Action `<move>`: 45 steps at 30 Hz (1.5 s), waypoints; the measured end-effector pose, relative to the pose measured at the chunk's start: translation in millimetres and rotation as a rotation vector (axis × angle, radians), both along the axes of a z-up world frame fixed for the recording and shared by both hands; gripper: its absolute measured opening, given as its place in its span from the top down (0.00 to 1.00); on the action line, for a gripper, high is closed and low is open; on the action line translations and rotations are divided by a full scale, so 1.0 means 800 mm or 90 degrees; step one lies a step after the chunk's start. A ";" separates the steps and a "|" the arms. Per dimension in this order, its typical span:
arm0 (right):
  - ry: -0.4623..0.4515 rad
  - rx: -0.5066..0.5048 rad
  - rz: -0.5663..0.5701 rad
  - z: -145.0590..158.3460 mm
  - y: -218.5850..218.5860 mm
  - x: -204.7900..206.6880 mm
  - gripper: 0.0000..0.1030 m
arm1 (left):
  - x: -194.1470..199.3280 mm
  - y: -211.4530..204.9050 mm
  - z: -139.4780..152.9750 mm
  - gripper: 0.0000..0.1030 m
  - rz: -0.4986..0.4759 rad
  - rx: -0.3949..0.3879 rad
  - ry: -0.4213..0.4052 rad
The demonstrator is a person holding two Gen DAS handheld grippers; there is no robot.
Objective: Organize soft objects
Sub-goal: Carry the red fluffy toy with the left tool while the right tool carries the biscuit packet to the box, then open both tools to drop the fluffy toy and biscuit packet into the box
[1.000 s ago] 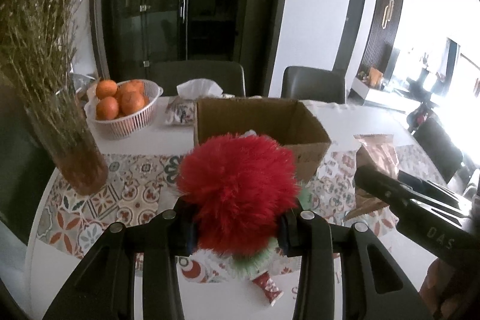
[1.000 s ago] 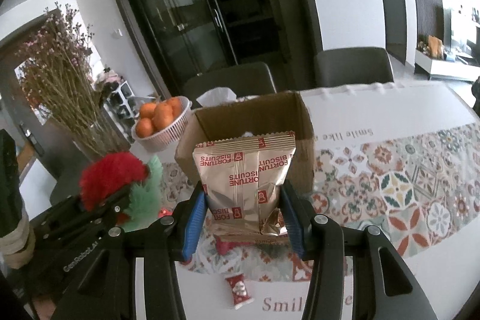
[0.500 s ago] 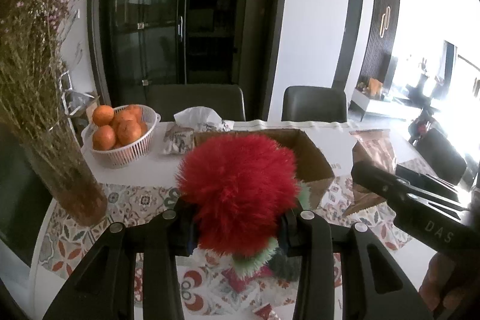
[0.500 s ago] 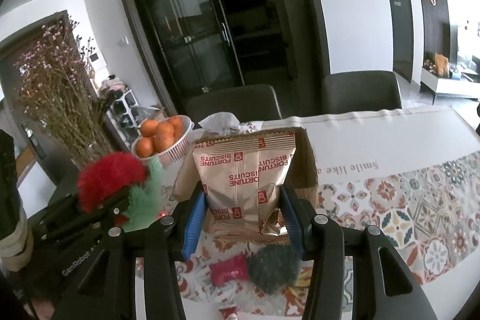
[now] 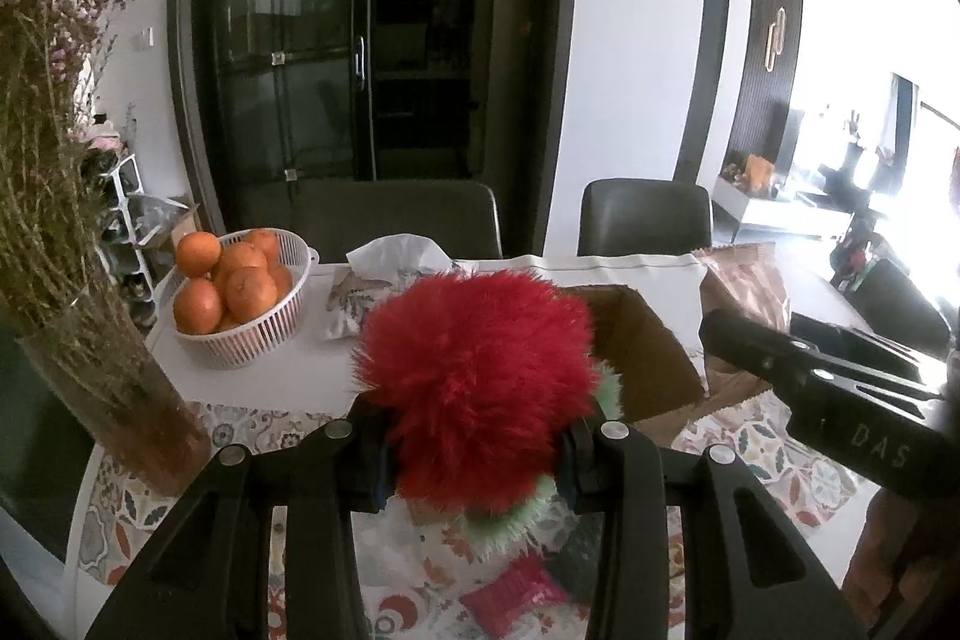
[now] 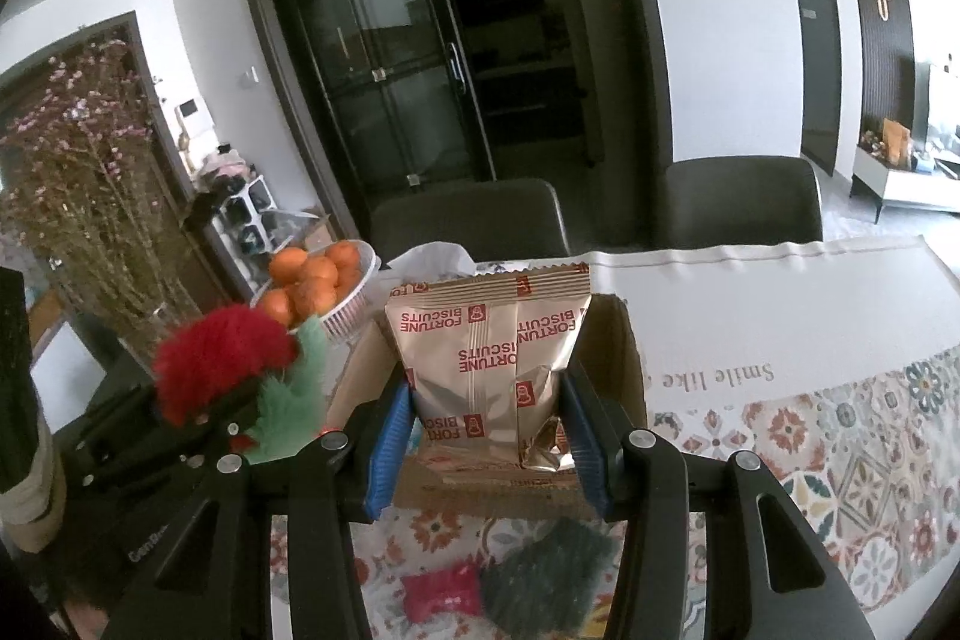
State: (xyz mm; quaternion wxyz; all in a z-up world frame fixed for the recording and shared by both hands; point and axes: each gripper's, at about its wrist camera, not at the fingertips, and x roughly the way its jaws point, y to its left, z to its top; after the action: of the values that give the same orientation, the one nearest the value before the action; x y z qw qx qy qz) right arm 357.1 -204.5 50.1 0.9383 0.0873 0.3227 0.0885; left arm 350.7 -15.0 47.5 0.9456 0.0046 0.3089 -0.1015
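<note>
The left gripper (image 5: 477,445) is clamped on a fluffy red pompom with a pale green fringe (image 5: 480,388), its pads sunk into the fur on both sides, and the right gripper (image 6: 487,436) is closed on a gold foil bag of fortune biscuits printed in red (image 6: 487,349), held upright between the blue pads (image 6: 390,436). Both loads hang just short of the open brown cardboard box (image 6: 624,358), the pompom on its left and the bag in front of its near wall. Below the box's near side, on the patterned table runner (image 6: 840,460), lie a small pink-red packet (image 6: 441,589) and a dark green fuzzy object (image 6: 546,574). The step in hand looks like carrying two items to the box. Next, each gripper likely needs to clear the box's near wall, come over the opening, and only then let go; the light pompom may cling to the pads.
</note>
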 end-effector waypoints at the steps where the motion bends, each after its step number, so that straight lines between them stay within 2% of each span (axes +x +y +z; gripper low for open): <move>1: 0.002 -0.001 0.002 -0.001 0.001 0.005 0.53 | 0.005 0.000 -0.001 0.62 -0.001 0.000 0.002; 6: 0.024 -0.001 0.012 -0.005 0.001 0.034 0.53 | 0.027 0.001 -0.004 0.62 0.001 0.002 0.004; 16: 0.077 0.001 0.019 -0.027 0.002 0.083 0.53 | 0.069 -0.008 -0.023 0.62 -0.005 0.006 0.040; 29: 0.163 0.013 0.024 -0.078 0.002 0.128 0.53 | 0.112 -0.025 -0.074 0.61 -0.023 0.045 0.114; 39: 0.202 0.012 0.028 -0.102 0.002 0.147 0.52 | 0.124 -0.036 -0.103 0.58 -0.037 0.081 0.155; 41: 0.218 0.016 0.028 -0.107 0.003 0.151 0.48 | 0.125 -0.037 -0.107 0.48 -0.043 0.088 0.166; 43: 0.227 0.023 0.030 -0.110 0.002 0.153 0.28 | 0.124 -0.038 -0.109 0.39 -0.038 0.099 0.170; 45: 0.216 0.026 0.019 -0.109 0.001 0.151 0.25 | 0.120 -0.036 -0.108 0.38 -0.030 0.106 0.161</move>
State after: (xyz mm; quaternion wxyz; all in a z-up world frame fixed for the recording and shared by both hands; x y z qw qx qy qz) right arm 477.7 -204.0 -36.9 0.8668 0.1153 0.4760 0.0932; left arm 447.0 -43.9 -38.6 0.8928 0.0773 0.4329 -0.0978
